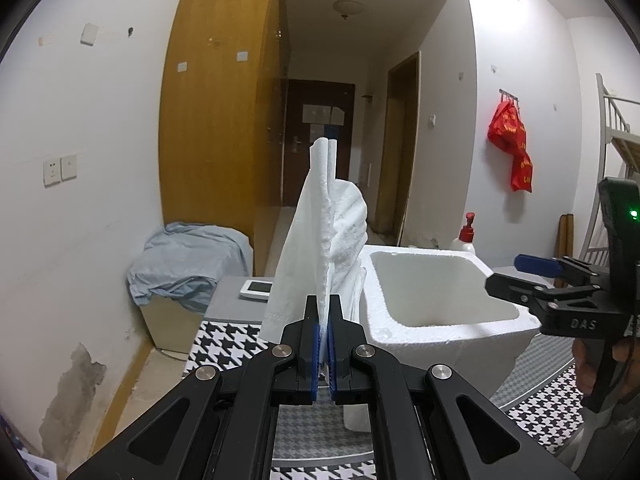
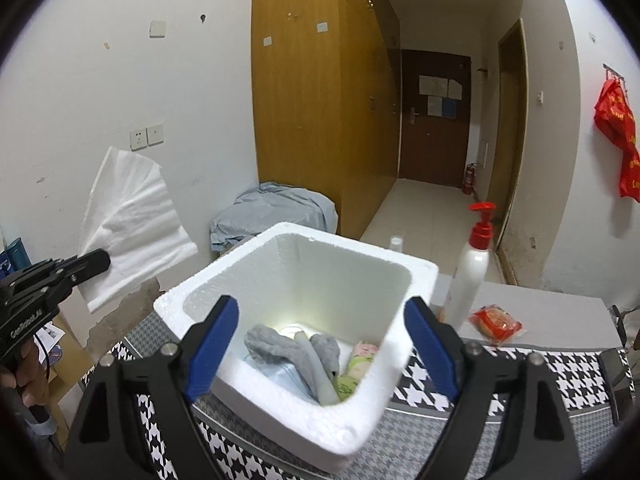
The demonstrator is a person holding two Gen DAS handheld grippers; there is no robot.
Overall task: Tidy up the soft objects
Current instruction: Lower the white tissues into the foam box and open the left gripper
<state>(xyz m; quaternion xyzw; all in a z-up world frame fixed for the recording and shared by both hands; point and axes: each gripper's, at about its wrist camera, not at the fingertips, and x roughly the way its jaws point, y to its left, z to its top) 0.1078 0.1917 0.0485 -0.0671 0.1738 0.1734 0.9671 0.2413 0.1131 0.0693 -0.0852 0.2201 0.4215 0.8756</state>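
Clamped tight, the left gripper (image 1: 323,344) held a white tissue sheet (image 1: 320,236) between its blue pads, the paper standing up from the jaws in a crumpled, pleated fan. From the right wrist view the same sheet (image 2: 132,232) spread out above and beyond the left gripper's tip (image 2: 94,262), raised left of the box and clear of the table. The right gripper (image 2: 320,344) stood wide apart, nothing between its blue pads (image 2: 212,340), poised over the near rim of the white foam box (image 2: 296,412).

Inside the box lay a grey fuzzy cloth (image 2: 276,346), a pale tube-like piece (image 2: 320,372) and a soft item with a green and pink print (image 2: 358,368); what lay beneath them was hard to make out, and a glare spot washed out the box floor behind them. The box sat on a houndstooth-patterned cloth (image 2: 560,372) over the table. Just beside the box stood a white pump bottle with a red top (image 2: 472,264), and near it a red packet (image 2: 496,324). A hand on the left gripper's handle (image 2: 24,380) was cut off at the frame edge.
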